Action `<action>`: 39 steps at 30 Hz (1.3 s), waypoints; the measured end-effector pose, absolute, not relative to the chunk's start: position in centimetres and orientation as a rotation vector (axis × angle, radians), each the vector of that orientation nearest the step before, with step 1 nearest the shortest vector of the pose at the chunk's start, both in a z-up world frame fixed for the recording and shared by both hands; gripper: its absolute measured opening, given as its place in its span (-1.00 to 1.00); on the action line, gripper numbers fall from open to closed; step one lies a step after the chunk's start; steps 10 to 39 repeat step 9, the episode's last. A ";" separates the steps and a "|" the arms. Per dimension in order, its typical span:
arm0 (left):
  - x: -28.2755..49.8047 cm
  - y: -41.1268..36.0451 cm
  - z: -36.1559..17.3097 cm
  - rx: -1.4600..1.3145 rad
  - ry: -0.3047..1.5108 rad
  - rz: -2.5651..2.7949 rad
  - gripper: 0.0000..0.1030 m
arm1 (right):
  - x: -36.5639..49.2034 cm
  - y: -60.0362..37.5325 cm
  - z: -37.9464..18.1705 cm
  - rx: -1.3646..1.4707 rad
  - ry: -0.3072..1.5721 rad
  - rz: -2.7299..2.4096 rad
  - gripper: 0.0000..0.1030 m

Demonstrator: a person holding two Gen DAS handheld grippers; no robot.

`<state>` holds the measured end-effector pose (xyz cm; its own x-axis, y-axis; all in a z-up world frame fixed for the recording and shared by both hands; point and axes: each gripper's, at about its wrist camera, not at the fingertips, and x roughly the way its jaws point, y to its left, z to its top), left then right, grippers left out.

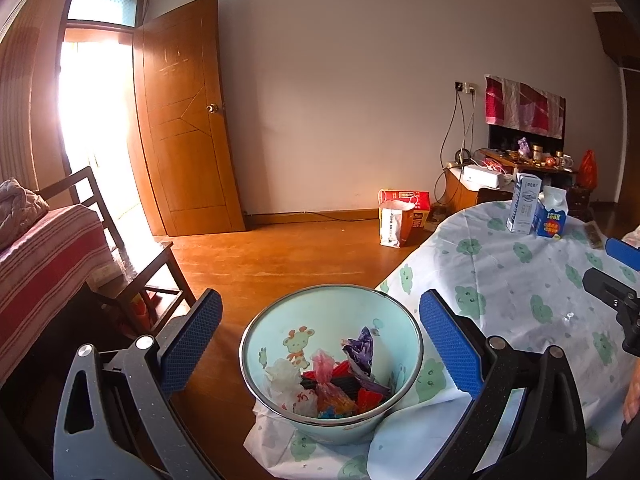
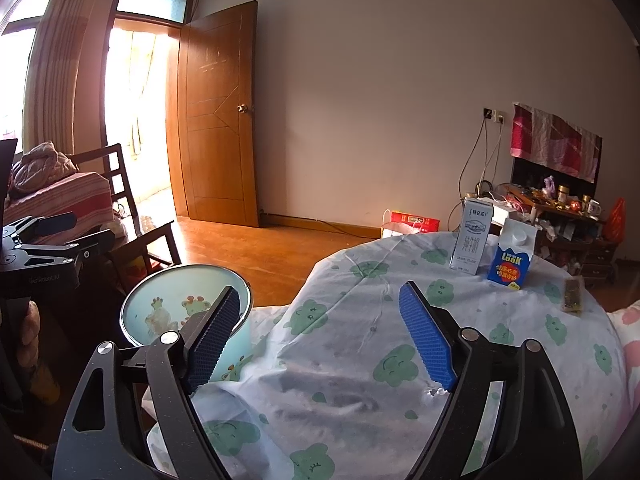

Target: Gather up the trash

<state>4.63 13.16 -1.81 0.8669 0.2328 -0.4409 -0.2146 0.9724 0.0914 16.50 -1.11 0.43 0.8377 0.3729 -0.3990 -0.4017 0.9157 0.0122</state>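
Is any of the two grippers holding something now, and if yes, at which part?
Nothing is held. The left gripper is open, its pads apart on either side of the bin. The right gripper is open above the tablecloth.

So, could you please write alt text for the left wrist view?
The open left gripper hovers over a pale blue bin holding crumpled wrappers, beside a cloth-covered table with two cartons.
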 end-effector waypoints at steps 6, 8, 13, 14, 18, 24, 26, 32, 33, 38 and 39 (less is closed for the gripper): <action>4.8 13.5 -1.8 0.013 0.482 0.242 0.88 | 16.4 -1.2 0.3 -0.073 0.401 0.401 0.61; 4.8 13.6 -1.9 0.010 0.485 0.245 0.88 | 16.5 -1.6 0.1 -0.070 0.396 0.387 0.65; 4.8 13.7 -1.9 0.008 0.486 0.241 0.88 | 16.7 -1.8 0.1 -0.067 0.396 0.379 0.67; 4.8 13.7 -1.9 0.008 0.486 0.241 0.88 | 16.7 -1.8 0.1 -0.067 0.396 0.379 0.67; 4.8 13.7 -1.9 0.008 0.486 0.241 0.88 | 16.7 -1.8 0.1 -0.067 0.396 0.379 0.67; 4.8 13.7 -1.9 0.008 0.486 0.241 0.88 | 16.7 -1.8 0.1 -0.067 0.396 0.379 0.67; 4.8 13.7 -1.9 0.008 0.486 0.241 0.88 | 16.7 -1.8 0.1 -0.067 0.396 0.379 0.67; 4.8 13.7 -1.9 0.008 0.486 0.241 0.88 | 16.7 -1.8 0.1 -0.067 0.396 0.379 0.67; 4.8 13.7 -1.9 0.008 0.486 0.241 0.88 | 16.7 -1.8 0.1 -0.067 0.396 0.379 0.67; 4.8 13.7 -1.9 0.008 0.486 0.241 0.88 | 16.7 -1.8 0.1 -0.067 0.396 0.379 0.67; 4.8 13.7 -1.9 0.008 0.486 0.241 0.88 | 16.7 -1.8 0.1 -0.067 0.396 0.379 0.67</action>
